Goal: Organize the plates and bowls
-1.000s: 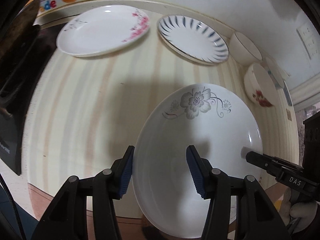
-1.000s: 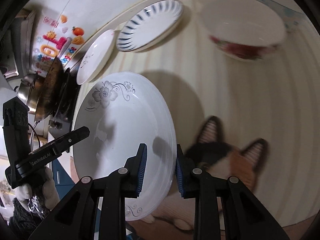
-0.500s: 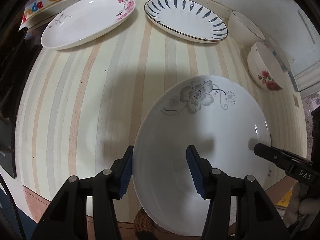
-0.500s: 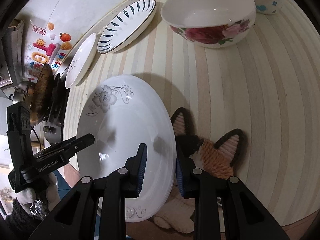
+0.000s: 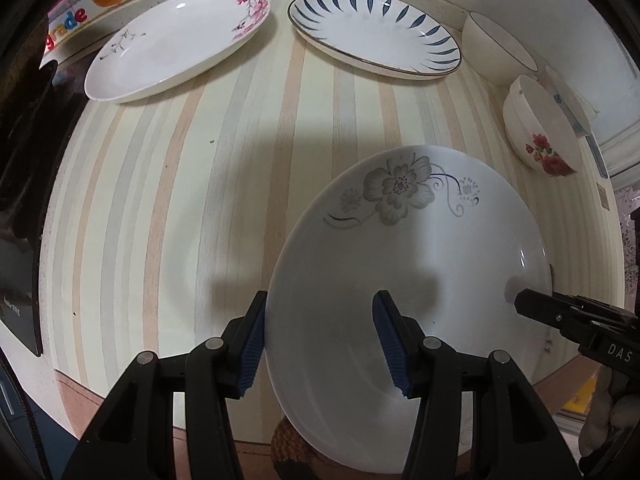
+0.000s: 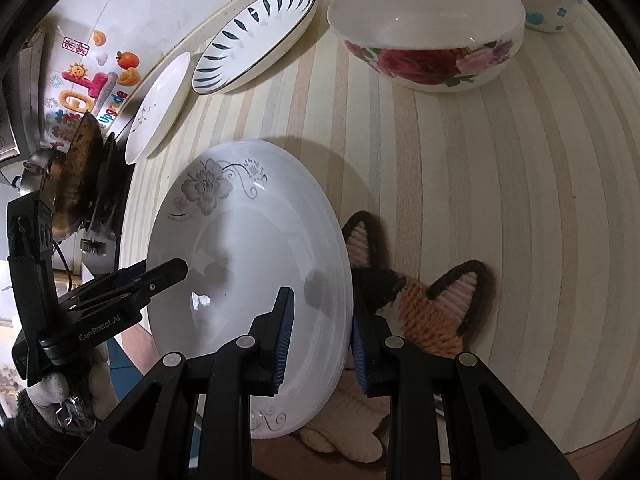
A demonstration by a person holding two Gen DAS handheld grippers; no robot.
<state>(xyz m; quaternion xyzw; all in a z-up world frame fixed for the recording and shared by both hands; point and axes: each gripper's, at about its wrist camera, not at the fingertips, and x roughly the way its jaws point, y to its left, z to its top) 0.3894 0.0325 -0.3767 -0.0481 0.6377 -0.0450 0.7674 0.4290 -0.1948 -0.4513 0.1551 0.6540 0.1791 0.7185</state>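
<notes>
Held off the striped counter [image 5: 224,184] at its near edge: grey-flower plate [image 5: 416,264], tilted, gripped from two sides. Left gripper [image 5: 320,344] straddled the plate's left rim, fingers set wide, one blue pad [image 5: 253,350] outside the rim and the other over the plate's face; whether the pads pressed the rim could not be told. Right gripper [image 6: 320,344] closed narrowly over the plate's right rim, one pad [image 6: 285,336] on the face and the other behind the edge. Beneath the plate, at the near edge, lay a knitted cat-shaped mat [image 6: 424,304], ears showing past the rim. Lined along the far edge, against the wall: pink-blossom plate [image 5: 176,46] at left, blue-leaf plate [image 5: 376,40] beside it, then a plain white bowl [image 5: 498,52]. Toward the far right corner sat a rose-patterned bowl [image 6: 428,28] and, just beyond it, a blue-dotted bowl [image 6: 548,4]. Off the counter's left edge stood a dark wok [image 6: 76,176] on a stove.
</notes>
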